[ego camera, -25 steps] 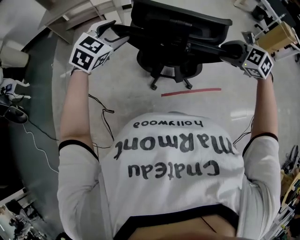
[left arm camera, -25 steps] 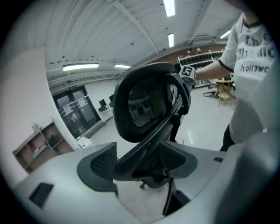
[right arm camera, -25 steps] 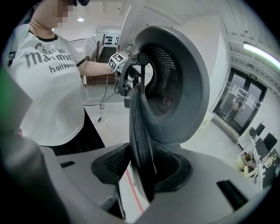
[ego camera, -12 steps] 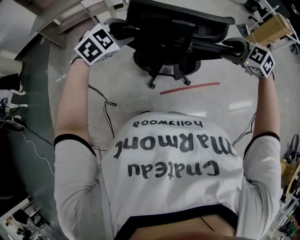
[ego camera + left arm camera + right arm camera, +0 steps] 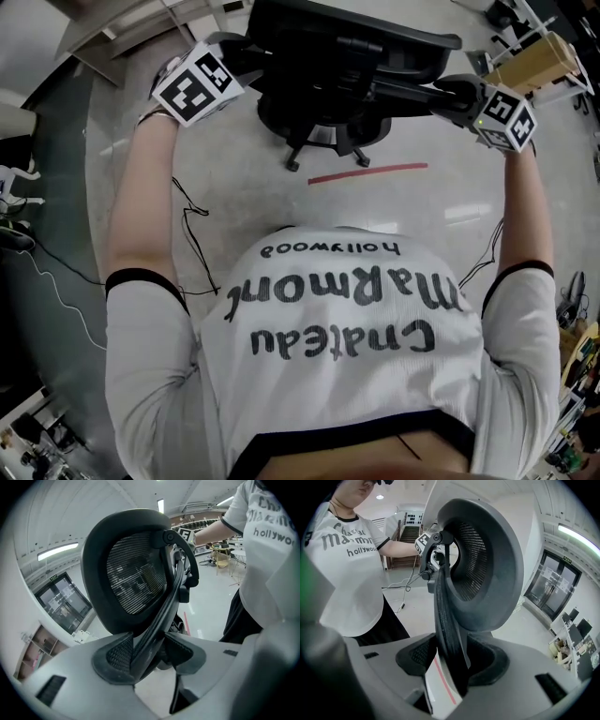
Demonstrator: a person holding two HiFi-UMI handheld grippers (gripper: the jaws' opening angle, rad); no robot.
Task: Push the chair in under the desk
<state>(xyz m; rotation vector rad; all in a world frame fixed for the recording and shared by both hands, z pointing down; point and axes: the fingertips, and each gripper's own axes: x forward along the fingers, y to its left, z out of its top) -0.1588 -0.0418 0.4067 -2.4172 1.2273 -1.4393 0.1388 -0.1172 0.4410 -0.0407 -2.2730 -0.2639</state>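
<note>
The black mesh office chair (image 5: 356, 56) stands on the floor in front of me, its back toward me. My left gripper (image 5: 242, 58) is at the left edge of the backrest. Its jaws have just been closing, and in the left gripper view the gripper (image 5: 150, 656) has its pads clamped on the chair's black frame bar (image 5: 157, 620). My right gripper (image 5: 442, 92) is at the right edge. Its jaws have just widened a little, and in the right gripper view the gripper (image 5: 452, 660) holds the backrest rim (image 5: 447, 620) between both pads. No desk shows in any view.
A red tape line (image 5: 367, 173) lies on the floor just behind the chair's wheeled base (image 5: 323, 141). Thin cables (image 5: 192, 220) trail over the floor at my left. A wooden shelf unit (image 5: 122, 28) stands far left, a wooden box (image 5: 539, 61) far right.
The left gripper has moved in toward the chair and closed on the backrest's left edge. The right gripper has stayed on the right edge. The chair sits slightly farther away in the head view.
</note>
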